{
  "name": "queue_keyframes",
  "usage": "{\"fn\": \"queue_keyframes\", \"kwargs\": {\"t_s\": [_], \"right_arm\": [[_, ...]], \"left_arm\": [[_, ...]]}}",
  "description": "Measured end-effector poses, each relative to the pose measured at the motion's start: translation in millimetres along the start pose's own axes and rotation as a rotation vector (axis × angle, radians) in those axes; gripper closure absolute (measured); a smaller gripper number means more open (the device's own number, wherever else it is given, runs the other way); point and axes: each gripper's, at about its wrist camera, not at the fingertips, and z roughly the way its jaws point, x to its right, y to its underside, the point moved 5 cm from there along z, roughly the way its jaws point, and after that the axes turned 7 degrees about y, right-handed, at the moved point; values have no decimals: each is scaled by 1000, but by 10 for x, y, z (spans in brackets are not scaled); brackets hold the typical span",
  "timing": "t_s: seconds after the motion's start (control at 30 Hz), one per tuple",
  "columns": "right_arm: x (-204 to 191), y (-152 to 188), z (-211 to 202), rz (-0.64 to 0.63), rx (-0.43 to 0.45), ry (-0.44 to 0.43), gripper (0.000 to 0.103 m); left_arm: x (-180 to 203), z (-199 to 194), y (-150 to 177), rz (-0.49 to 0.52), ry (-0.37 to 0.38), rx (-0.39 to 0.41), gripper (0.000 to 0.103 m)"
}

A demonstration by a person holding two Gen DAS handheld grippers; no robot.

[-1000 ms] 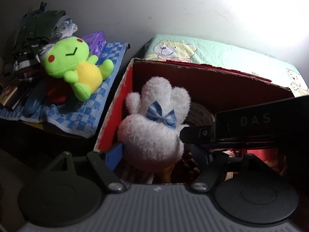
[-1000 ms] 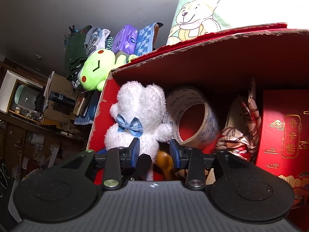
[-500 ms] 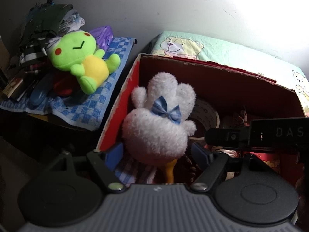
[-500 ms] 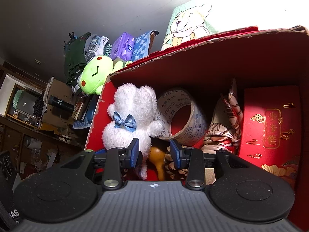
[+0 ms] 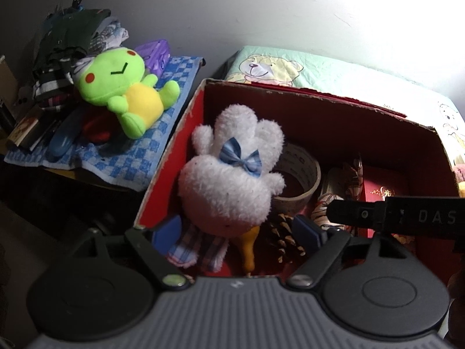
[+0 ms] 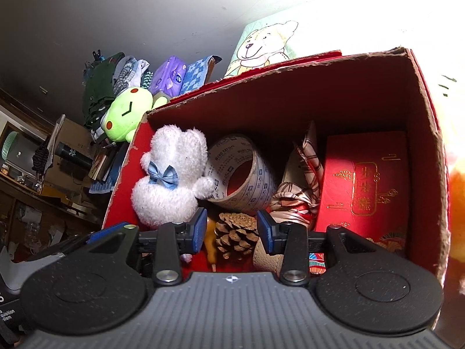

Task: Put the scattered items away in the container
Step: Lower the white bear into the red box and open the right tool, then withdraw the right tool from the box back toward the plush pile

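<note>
A red cardboard box (image 5: 171, 157) (image 6: 427, 93) holds a white plush rabbit with a blue bow (image 5: 232, 174) (image 6: 171, 177), a tape roll (image 6: 244, 174) (image 5: 299, 174), a pine cone (image 6: 235, 232) (image 5: 286, 240), a patterned scarf (image 6: 302, 180) and a red gift box (image 6: 366, 174). My left gripper (image 5: 238, 229) is open just above the box's near edge, its fingers either side of the rabbit's lower body, apart from it. My right gripper (image 6: 232, 229) is open and empty over the pine cone. The right gripper's body (image 5: 407, 215) crosses the left wrist view.
A green frog plush (image 5: 122, 87) (image 6: 125, 113) lies on a blue checked cloth (image 5: 139, 148) left of the box, beside a purple pack (image 6: 168, 75) and piled clothes (image 5: 72, 35). A teddy-bear print quilt (image 5: 290, 67) lies behind the box. A wall stands at the back.
Both grippers have pulled back and up from the box, so more of its contents show. The white rabbit stays in the box's left end. The right gripper has opened wider.
</note>
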Motion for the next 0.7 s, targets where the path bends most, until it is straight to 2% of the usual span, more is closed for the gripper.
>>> {"fn": "queue_keyframes", "kwargs": {"t_s": [0.43, 0.53, 0.7], "right_arm": [[48, 122, -193, 5, 41, 23, 59], [55, 149, -279, 0, 67, 39, 59], [82, 175, -420, -2, 116, 61, 58]], "left_arm": [[168, -144, 98, 12, 11, -1, 13], [227, -175, 119, 30, 4, 7, 12], [334, -206, 128, 34, 34, 5, 10]]}}
